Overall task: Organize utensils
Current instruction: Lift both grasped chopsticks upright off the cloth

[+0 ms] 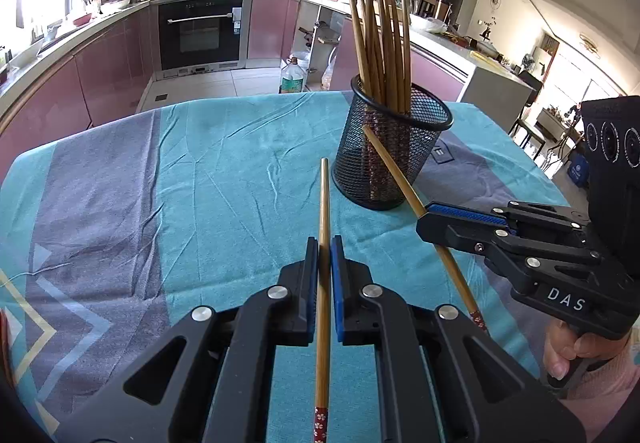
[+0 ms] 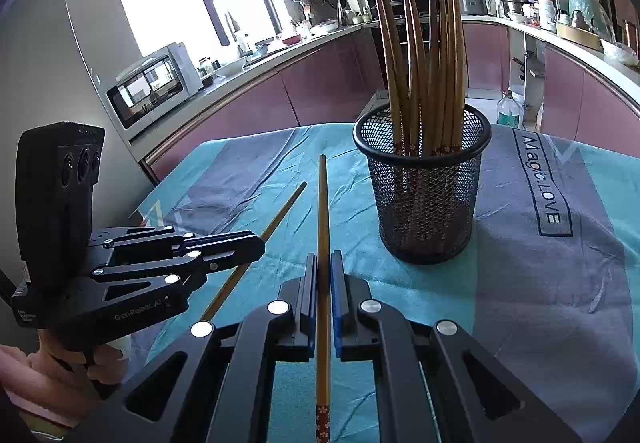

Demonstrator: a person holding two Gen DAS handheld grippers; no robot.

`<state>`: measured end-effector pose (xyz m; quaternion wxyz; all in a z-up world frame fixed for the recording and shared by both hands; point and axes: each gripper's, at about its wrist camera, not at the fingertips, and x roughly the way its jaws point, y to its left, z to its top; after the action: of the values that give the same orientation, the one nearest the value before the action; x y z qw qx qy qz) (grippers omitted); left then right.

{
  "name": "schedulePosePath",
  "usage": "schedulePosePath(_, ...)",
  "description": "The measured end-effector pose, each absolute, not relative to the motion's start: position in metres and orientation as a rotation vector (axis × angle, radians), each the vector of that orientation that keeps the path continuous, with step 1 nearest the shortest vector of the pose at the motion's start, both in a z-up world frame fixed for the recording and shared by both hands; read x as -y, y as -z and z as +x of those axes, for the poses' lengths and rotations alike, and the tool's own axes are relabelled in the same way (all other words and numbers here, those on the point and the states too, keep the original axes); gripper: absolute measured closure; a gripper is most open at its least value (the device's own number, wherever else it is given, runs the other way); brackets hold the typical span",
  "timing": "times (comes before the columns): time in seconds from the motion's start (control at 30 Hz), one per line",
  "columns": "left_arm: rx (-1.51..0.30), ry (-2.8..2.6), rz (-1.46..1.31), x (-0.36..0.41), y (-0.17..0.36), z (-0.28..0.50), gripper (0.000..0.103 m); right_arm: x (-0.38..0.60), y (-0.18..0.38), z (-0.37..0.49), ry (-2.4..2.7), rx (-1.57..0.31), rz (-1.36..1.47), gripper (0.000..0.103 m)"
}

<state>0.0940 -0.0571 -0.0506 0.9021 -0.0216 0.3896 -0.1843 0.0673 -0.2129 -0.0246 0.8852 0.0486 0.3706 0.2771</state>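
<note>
Chopsticks everywhere lol. Black wire-mesh cup [image 1: 394, 159] on the teal and grey tablecloth [image 1: 240, 163] already has a bunch of brown bamboo chopsticks [image 1: 380, 43] standing in it. Left gripper [image 1: 324, 247] is pinching one bamboo chopstick [image 1: 324, 211], tip aimed just left of the cup. Right gripper [image 1: 424, 217] is clamped on a second chopstick [image 1: 390, 163], whose tip sits right by the cup's rim.
</note>
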Motion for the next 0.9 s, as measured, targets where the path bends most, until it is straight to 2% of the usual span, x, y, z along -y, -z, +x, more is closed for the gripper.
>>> schedulePosePath(0.9, -0.709, 0.419, -0.064, 0.062, 0.014, 0.082, 0.096, 0.236, 0.007, 0.059, -0.568, -0.687, 0.129, 0.098)
